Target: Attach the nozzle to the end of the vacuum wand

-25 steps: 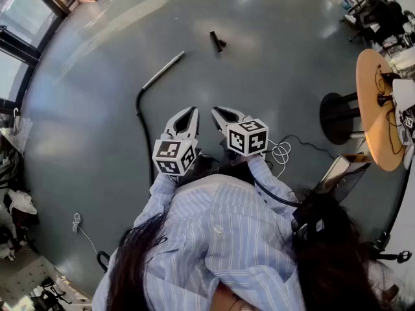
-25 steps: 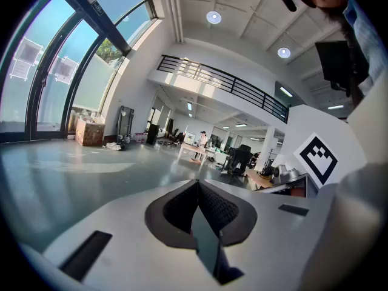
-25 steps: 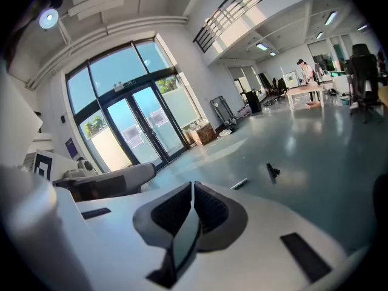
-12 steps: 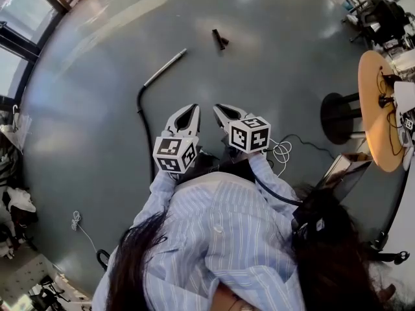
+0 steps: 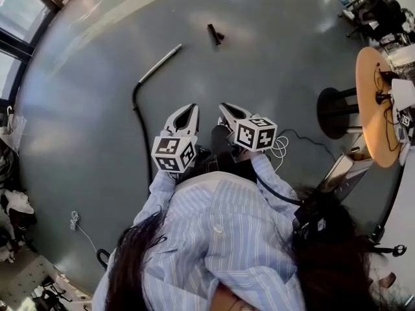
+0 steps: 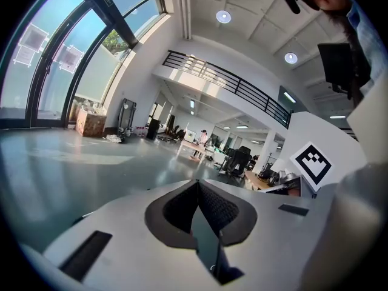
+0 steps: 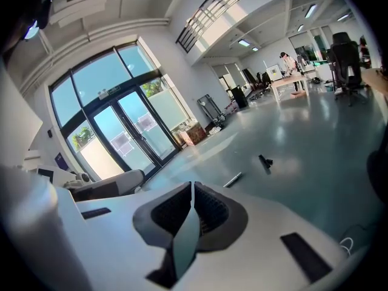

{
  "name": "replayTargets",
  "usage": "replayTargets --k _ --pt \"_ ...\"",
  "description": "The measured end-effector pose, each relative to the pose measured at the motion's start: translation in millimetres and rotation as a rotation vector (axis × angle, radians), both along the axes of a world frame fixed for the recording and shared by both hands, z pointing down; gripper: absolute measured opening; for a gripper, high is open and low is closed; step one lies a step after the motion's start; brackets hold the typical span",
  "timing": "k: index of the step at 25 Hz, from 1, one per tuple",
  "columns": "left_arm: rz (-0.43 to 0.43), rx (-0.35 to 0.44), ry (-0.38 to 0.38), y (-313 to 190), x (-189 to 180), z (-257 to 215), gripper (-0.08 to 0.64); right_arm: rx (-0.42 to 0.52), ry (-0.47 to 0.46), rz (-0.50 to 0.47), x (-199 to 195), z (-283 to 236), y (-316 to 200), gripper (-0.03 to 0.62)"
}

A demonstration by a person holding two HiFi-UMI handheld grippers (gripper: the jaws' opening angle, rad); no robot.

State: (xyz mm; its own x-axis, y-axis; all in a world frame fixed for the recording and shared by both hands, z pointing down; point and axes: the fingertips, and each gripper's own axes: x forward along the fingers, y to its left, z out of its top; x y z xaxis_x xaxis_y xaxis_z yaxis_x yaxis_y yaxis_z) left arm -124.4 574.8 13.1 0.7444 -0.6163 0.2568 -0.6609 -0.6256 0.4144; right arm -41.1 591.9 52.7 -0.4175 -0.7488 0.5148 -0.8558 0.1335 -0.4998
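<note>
Floor point(image 5: 91, 128) bears nozzle point(image 5: 214, 34) and wand point(image 5: 160, 63) well beyond left tongs point(image 5: 189, 108) and right tongs point(image 5: 224, 107).

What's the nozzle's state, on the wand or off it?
Off. The nozzle lies alone on the floor, clear of the wand, with bare floor between them.

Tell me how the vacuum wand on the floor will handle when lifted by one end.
The wand looks like a straight metal tube, so it should stay stiff; being round, it may roll on the smooth floor. The black hose curving off its near end looks floppy and will likely drag behind.
</note>
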Motion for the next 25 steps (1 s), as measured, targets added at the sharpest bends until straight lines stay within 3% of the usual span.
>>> replayTargets --k 10,17,25 --pt "-0.067 -0.054 -0.022 -42 11 18 0.006 -0.065 -0.043 -0.038 21 18 -45 0.02" --pt "-0.134 -0.078 -0.023 -123 15 19 0.006 -0.087 -0.043 -0.12 26 21 -129 0.02" --pt "-0.165 -0.058 -0.021 -215 67 7 0.006 -0.061 -0.046 -0.154 83 10 -241 0.02"
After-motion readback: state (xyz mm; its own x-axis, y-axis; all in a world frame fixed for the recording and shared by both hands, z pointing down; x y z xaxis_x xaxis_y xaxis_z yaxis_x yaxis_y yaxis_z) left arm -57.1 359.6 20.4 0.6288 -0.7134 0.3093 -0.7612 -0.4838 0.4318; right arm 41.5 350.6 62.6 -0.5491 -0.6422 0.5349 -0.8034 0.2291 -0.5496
